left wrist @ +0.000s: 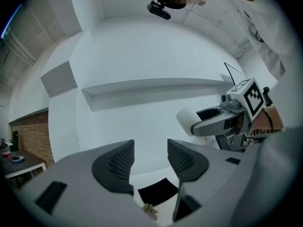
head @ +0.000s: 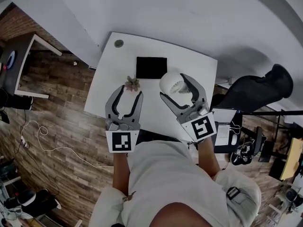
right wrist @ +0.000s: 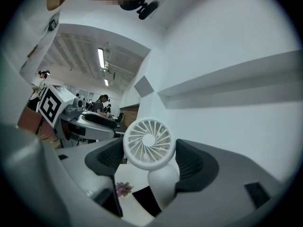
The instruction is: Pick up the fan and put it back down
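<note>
A white counter [head: 106, 86] stands over a wood-plank floor [head: 57, 122]. The fingers of the right gripper [right wrist: 150, 159] are clamped on a small round white plastic fan [right wrist: 149, 143], upright between them. Those of the left gripper [left wrist: 150, 156] stand apart, empty.

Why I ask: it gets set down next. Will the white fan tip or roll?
Probably tippy: the fan has a wide round head over a narrower body. Likely rigid: the right gripper holds it undeformed between its jaws.

White table and its bits
A black square pad [head: 151, 67] lay on the table [head: 106, 86], a small dried flower [head: 132, 83] just beside it.
</note>
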`<move>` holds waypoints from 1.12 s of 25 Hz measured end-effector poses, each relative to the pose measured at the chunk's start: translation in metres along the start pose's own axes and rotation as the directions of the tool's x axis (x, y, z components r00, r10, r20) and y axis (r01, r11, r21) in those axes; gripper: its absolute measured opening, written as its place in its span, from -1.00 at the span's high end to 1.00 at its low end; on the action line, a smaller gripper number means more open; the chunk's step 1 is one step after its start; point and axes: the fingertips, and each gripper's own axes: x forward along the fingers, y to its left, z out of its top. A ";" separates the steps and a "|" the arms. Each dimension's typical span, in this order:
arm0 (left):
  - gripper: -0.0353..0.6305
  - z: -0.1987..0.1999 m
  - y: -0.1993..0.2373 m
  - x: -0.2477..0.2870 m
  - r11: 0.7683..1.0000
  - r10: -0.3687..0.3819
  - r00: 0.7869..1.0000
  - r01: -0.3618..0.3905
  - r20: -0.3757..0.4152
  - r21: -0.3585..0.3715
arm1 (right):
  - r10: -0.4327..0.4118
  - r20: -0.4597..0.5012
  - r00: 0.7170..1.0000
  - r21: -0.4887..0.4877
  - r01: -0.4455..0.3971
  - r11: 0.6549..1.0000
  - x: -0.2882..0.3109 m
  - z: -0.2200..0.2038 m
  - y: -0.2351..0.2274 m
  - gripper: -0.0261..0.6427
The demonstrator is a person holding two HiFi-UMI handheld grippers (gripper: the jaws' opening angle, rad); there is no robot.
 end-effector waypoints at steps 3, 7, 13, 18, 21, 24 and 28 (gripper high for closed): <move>0.25 -0.011 -0.002 0.004 1.000 -0.014 1.000 0.014 -0.020 -0.011 | 0.020 -0.050 0.999 -0.026 -0.022 0.999 0.004 -0.014 0.002 -0.12; 0.25 -0.029 -0.004 0.012 0.998 -0.025 0.999 0.022 -0.047 -0.054 | 0.048 -0.136 0.990 -0.046 -0.055 0.997 0.009 -0.039 0.004 -0.12; 0.25 -0.064 -0.013 0.013 0.996 -0.073 0.989 0.066 -0.132 -0.057 | 0.063 -0.214 0.975 0.001 -0.065 0.998 0.011 -0.074 0.009 -0.12; 0.25 -0.087 -0.014 0.015 0.994 -0.090 0.980 0.079 -0.177 -0.071 | 0.075 -0.267 0.961 0.024 -0.071 0.997 0.015 -0.098 0.014 -0.12; 0.25 -0.102 -0.015 0.015 0.993 -0.102 0.974 0.086 -0.203 -0.086 | 0.087 -0.296 0.951 0.040 -0.078 0.996 0.018 -0.113 0.019 -0.12; 0.25 -0.116 -0.017 0.015 0.991 -0.115 0.967 0.095 -0.228 -0.097 | 0.104 -0.319 0.942 0.069 -0.086 0.994 0.020 -0.127 0.024 -0.12; 0.25 -0.136 -0.021 0.017 0.988 -0.130 0.957 0.103 -0.261 -0.115 | 0.127 -0.348 0.929 0.101 -0.097 0.990 0.021 -0.145 0.030 -0.12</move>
